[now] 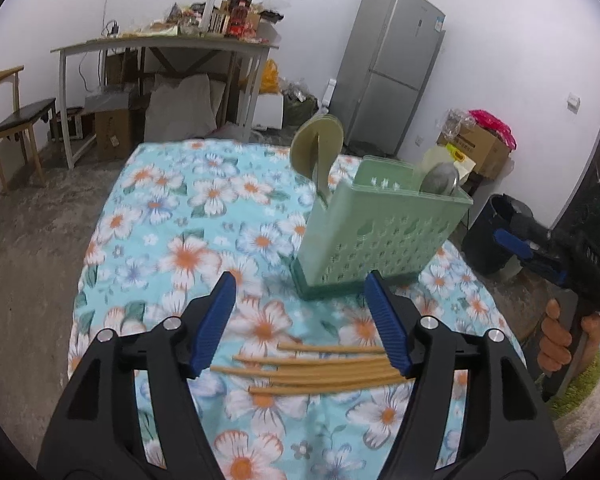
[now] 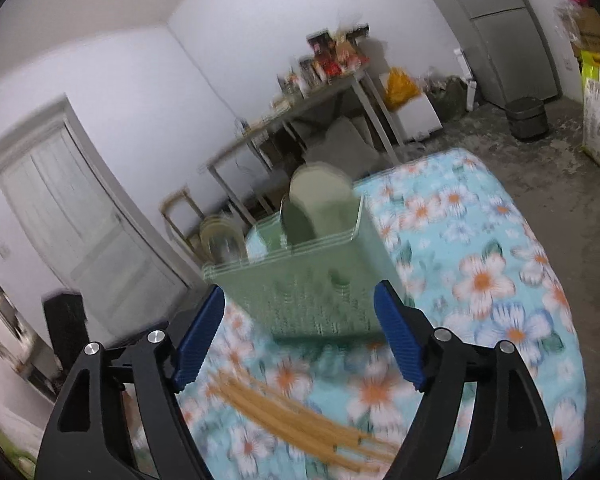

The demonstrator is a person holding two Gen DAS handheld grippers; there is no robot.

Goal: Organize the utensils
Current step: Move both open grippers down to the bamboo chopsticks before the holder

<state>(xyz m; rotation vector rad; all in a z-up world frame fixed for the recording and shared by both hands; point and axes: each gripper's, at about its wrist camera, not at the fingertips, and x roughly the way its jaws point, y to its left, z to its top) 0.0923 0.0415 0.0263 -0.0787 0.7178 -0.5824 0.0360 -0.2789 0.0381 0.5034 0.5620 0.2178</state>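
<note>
Several wooden chopsticks (image 1: pixel 316 368) lie side by side on the floral tablecloth (image 1: pixel 172 216), just below my open, empty left gripper (image 1: pixel 302 286). A pale green perforated utensil holder (image 1: pixel 376 232) stands upright beyond them, with a spatula-like utensil (image 1: pixel 318 148) and a metal spoon (image 1: pixel 440 178) in it. My right gripper (image 2: pixel 300 298) is open and empty above the table, with the holder (image 2: pixel 312 280) ahead and the chopsticks (image 2: pixel 300 420) below; this view is blurred. The right gripper also shows in the left wrist view (image 1: pixel 548 248), hand-held off the table's right edge.
A grey fridge (image 1: pixel 392 64), a cluttered side table (image 1: pixel 168 44), a wooden chair (image 1: pixel 16 112), cardboard boxes (image 1: pixel 480 148) and a black bin (image 1: pixel 496 232) stand around the table. A white door (image 2: pixel 72 208) is at the left in the right wrist view.
</note>
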